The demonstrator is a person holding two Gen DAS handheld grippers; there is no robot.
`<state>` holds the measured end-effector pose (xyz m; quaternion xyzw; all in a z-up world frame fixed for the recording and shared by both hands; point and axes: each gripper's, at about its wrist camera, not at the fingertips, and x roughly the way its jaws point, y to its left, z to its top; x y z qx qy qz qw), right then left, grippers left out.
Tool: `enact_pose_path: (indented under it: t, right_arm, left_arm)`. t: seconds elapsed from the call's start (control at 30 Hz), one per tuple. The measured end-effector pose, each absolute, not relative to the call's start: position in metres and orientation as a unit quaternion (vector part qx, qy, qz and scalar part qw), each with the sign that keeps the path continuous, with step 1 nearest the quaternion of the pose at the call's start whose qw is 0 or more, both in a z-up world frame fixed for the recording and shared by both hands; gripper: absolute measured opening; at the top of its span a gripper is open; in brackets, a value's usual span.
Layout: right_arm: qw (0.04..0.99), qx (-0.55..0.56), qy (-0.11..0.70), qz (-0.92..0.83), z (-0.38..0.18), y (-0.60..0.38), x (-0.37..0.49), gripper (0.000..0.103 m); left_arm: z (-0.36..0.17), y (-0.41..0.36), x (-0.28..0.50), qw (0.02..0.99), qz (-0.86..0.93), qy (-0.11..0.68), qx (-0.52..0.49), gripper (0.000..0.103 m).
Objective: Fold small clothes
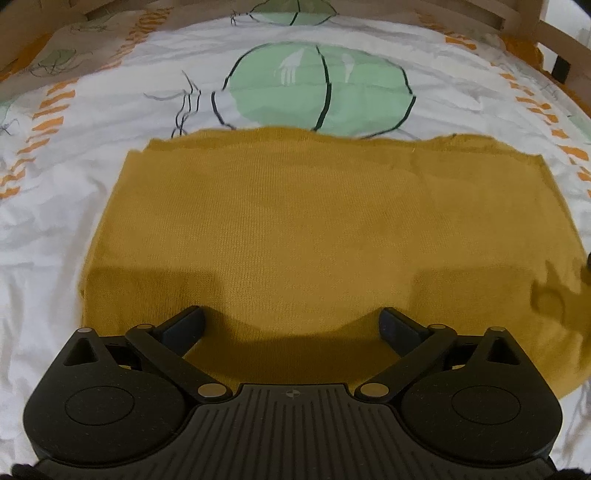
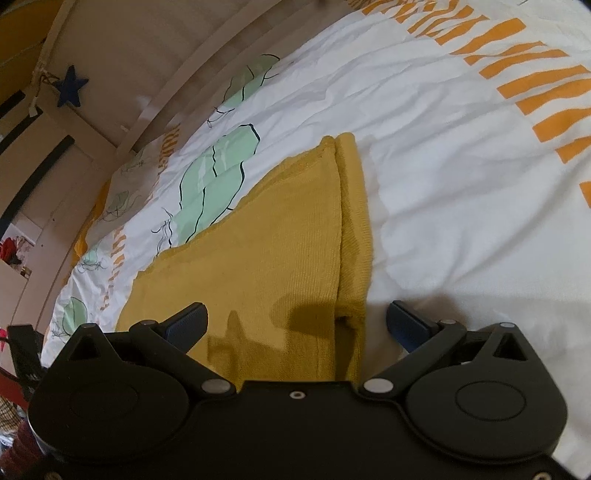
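Note:
A mustard-yellow knit garment [image 1: 295, 229] lies flat on the bed as a folded rectangle. My left gripper [image 1: 293, 326] is open and empty, just above the garment's near edge, a bit left of its middle. In the right wrist view the garment [image 2: 266, 258] shows its right side, with a folded-in strip [image 2: 356, 236] along the right edge. My right gripper [image 2: 297, 323] is open and empty, straddling that right edge near the front corner; its right finger is over the sheet.
The bed cover [image 1: 92, 122] is white with green leaf prints [image 1: 317, 86] and orange dashes. A wooden bed rail [image 1: 546, 29] runs along the far side. A wall with a blue star [image 2: 70, 90] lies beyond the bed.

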<state>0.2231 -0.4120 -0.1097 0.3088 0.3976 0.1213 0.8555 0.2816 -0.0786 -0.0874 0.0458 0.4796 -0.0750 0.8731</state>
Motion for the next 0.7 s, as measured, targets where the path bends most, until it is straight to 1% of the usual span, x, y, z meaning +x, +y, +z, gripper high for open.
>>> enact_pose_path:
  t: [0.27, 0.53, 0.7]
  right_arm:
    - [0.854, 0.311, 0.398, 0.121, -0.11, -0.412, 0.223, 0.103]
    - [0.854, 0.314, 0.398, 0.12, -0.11, -0.412, 0.223, 0.103]
    - [0.853, 0.317, 0.397, 0.12, -0.11, -0.412, 0.224, 0.103]
  left_arm:
    - [-0.072, -0.095, 0.308, 0.884, -0.065, 0.463, 0.029, 0.102]
    - [-0.09, -0.106, 0.338, 0.88, -0.043, 0.473, 0.03, 0.103]
    - [-0.099, -0.107, 0.34, 0.883, -0.038, 0.466, 0.032, 0.103]
